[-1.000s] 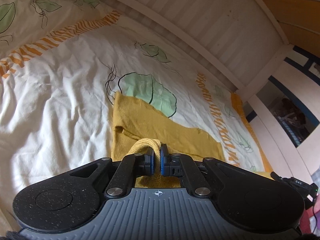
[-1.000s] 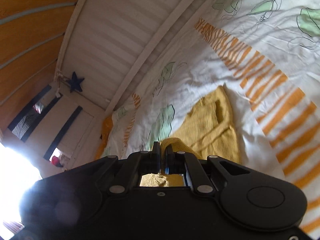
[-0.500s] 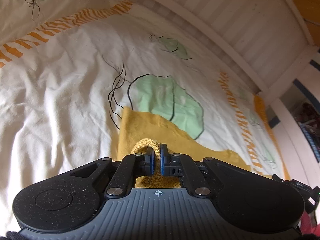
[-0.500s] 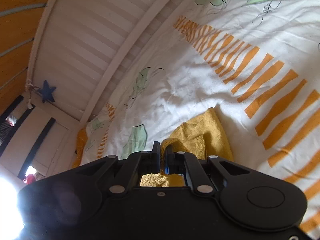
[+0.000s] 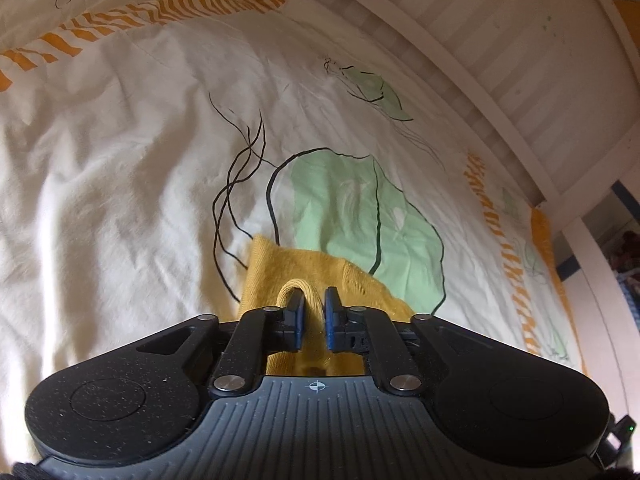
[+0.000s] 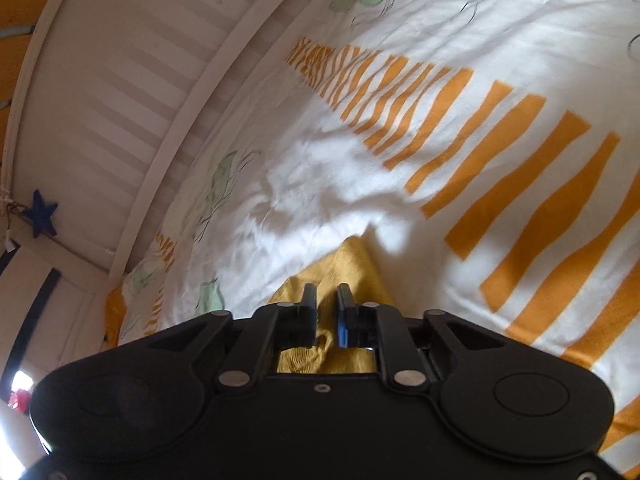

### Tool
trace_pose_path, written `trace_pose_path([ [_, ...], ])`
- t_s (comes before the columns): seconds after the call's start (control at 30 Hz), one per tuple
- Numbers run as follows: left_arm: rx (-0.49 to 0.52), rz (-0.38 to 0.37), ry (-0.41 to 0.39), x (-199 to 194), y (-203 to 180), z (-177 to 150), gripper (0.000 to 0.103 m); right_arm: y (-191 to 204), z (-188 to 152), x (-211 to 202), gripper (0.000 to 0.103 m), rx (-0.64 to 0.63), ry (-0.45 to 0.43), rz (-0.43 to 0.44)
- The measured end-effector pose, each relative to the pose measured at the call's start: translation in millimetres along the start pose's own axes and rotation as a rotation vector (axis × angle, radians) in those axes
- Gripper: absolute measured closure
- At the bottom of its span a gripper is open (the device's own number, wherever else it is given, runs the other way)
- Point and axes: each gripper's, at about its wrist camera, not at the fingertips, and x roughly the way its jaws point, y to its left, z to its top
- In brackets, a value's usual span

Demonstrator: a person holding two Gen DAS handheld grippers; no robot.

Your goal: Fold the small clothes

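A yellow knitted garment (image 5: 280, 264) lies on the white printed bedcover (image 5: 120, 160). My left gripper (image 5: 315, 300) is low over it. Its jaws are opening: a gap shows between the blue pads (image 5: 298, 322), a fold of the knit still lies in that gap, and a loop of hem rests against the left finger. In the right wrist view the same yellow garment (image 6: 352, 264) lies bunched under my right gripper (image 6: 326, 296). Those jaws are opening too, with cloth loose between and below the fingers and not pinched.
A white slatted bed rail (image 5: 480, 40) borders the far side of the bedcover and also shows as the rail (image 6: 140, 80) in the right wrist view. A blue star (image 6: 40, 218) hangs at its end. Orange stripes (image 6: 520, 180) and a green leaf print (image 5: 360, 216) mark the cover.
Both grippers have carried the yellow garment's edge forward and down onto the bed. Both pairs of jaws, shut on the knit before, have now parted.
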Motion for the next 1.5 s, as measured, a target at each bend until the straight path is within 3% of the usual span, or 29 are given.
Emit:
trace_pose_path([
  [0.03,0.009,0.012,-0.027,-3.6,-2.4,0.8,0.072,-1.4,0.9,-3.3,0.060,0.002,-0.011,-0.002],
  [0.07,0.030,0.025,-0.059,-8.8,-5.8,1.0,0.069,-2.1,2.6,-5.8,0.050,0.003,-0.023,-0.010],
  [0.13,0.095,0.047,-0.101,-18.9,-15.0,2.6,0.059,0.1,5.3,-13.4,0.048,-0.022,-0.040,-0.024],
  [0.27,0.200,0.097,-0.107,-37.0,-32.9,0.2,0.054,19.8,4.7,-30.9,0.043,-0.160,-0.052,-0.056],
  [0.33,0.264,0.127,-0.079,-44.1,-42.4,-7.9,0.047,29.7,0.5,-39.3,0.040,-0.219,-0.050,-0.052],
  [0.5,0.391,0.155,0.021,-55.4,-59.8,-43.2,0.047,59.6,-21.7,-43.0,0.038,-0.363,0.013,-0.080],
  [0.7,0.384,0.067,0.121,-64.2,-59.1,-81.6,0.044,88.8,-59.9,-46.4,0.035,-0.473,0.139,-0.078],
  [0.87,0.452,0.138,0.125,-43.8,-54.6,-90.6,0.044,124.5,-95.4,-37.9,0.030,-0.635,0.216,-0.072],
  [1.13,0.446,0.137,0.175,-24.6,-41.0,-89.6,0.043,168.2,-149.1,16.0,0.027,-0.903,0.284,-0.088],
  [1.37,0.400,0.110,0.193,-22.2,-35.6,-84.5,0.041,178.7,-175.6,63.5,0.027,-0.992,0.337,-0.135],
  [1.5,0.383,0.103,0.196,-21.7,-35.0,-83.5,0.040,182.7,-173.3,85.5,0.027,-1.019,0.318,-0.174],
])
